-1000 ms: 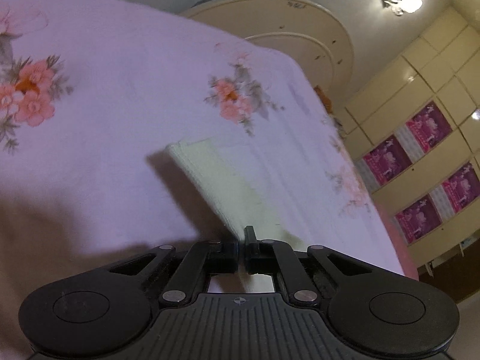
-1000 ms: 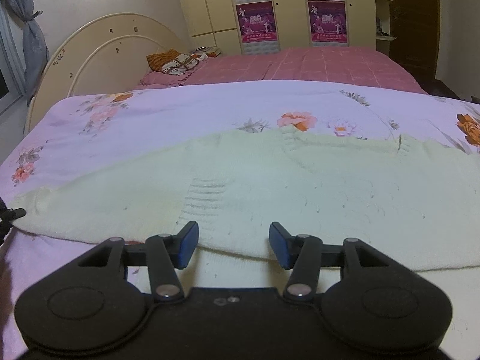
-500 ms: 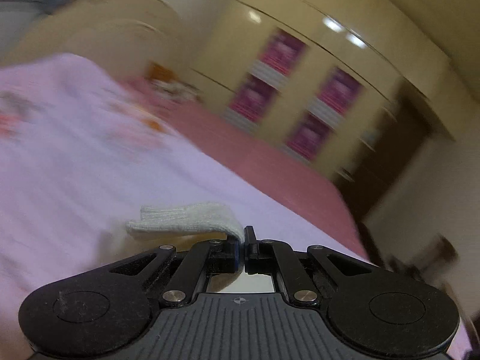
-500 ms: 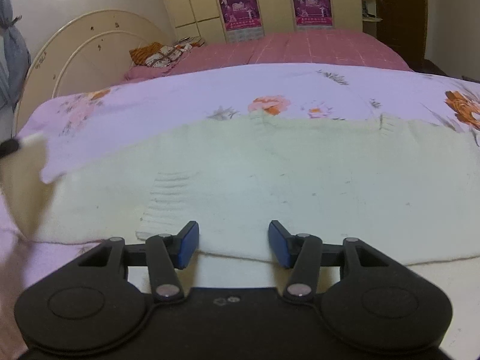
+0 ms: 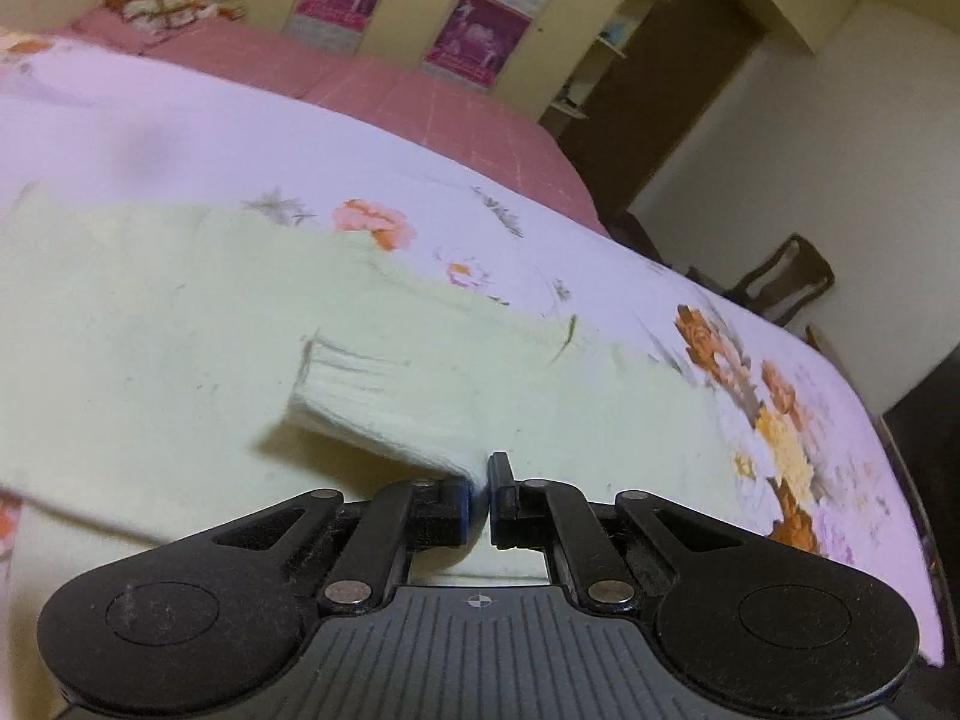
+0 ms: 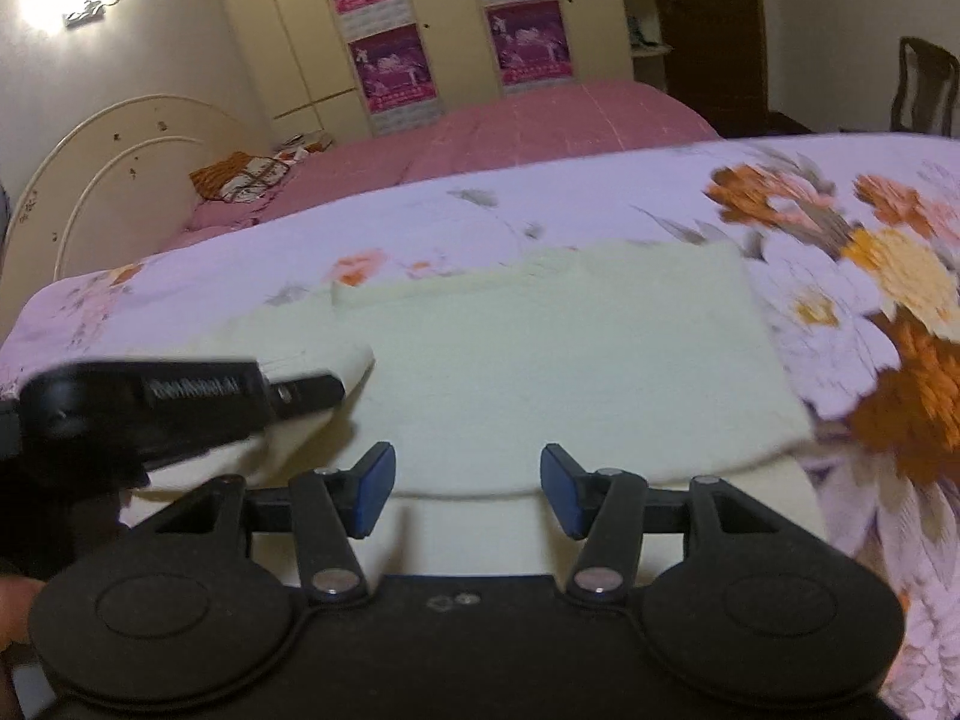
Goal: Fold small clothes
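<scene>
— Sleeve (image 5: pixel 366 414) of the pale sweater (image 5: pixel 150 324) is pinched in the left gripper (image 5: pixel 479 504), whose jaws have just been opening slightly, over the body near the bed's (image 5: pixel 600 222) front edge.
— Right gripper (image 6: pixel 467 489)?
— Open, empty. Next, I think: lay the sleeve flat, release.

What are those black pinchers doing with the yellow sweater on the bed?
A person is folding a pale yellow sweater on the flowery bedsheet. The left gripper has the sleeve between its jaws, over the sweater's body; the jaws have just been opening a little. The right gripper is open and empty at the sweater's near edge.
</scene>
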### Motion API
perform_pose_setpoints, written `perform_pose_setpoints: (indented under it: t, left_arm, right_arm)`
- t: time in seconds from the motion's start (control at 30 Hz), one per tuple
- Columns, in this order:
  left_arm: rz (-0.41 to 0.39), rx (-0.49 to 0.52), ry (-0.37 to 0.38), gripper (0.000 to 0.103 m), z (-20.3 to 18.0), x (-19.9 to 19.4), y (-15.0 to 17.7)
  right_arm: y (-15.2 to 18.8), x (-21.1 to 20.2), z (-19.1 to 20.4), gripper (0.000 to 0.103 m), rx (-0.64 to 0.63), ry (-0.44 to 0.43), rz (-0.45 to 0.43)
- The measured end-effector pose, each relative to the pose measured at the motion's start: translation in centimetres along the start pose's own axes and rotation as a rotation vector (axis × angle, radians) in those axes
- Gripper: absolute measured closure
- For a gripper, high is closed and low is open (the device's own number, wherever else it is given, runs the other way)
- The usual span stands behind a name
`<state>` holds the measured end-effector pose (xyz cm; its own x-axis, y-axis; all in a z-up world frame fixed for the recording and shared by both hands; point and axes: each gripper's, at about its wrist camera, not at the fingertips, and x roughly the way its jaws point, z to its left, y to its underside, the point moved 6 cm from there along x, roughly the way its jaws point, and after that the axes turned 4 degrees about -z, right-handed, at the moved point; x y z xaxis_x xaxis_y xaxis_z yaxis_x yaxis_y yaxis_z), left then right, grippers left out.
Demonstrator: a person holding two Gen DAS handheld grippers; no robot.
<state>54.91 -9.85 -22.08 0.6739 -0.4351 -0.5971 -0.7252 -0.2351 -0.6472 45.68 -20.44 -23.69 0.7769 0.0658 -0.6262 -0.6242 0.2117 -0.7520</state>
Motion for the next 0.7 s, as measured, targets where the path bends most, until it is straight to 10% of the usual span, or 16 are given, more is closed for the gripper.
perform_pose_setpoints:
  t: [0.07, 0.13, 0.57, 0.7]
  left_arm:
    - [-0.013, -0.029, -0.023, 0.034, 0.7, -1.4, 0.2]
    - [-0.085, -0.062, -0.08, 0.016, 2.4, -3.8, 0.2]
    - [-0.169, -0.043, -0.37, 0.016, 12.8, -10.3, 0.4]
    - [-0.155, -0.044, -0.391, 0.016, 14.1, -9.5, 1.1]
  right_arm:
    - [0.3, -0.2, -0.5, 0.049, 0.011, -0.012, 0.004]
    - [0.3, -0.3, -0.2, 0.045, 0.008, -0.035, 0.007]
    - [1.3, 2.7, 6.7, 0.046, -0.131, -0.127, 0.059]
    - [1.4, 4.4, 8.8, 0.065, -0.215, -0.088, 0.058]
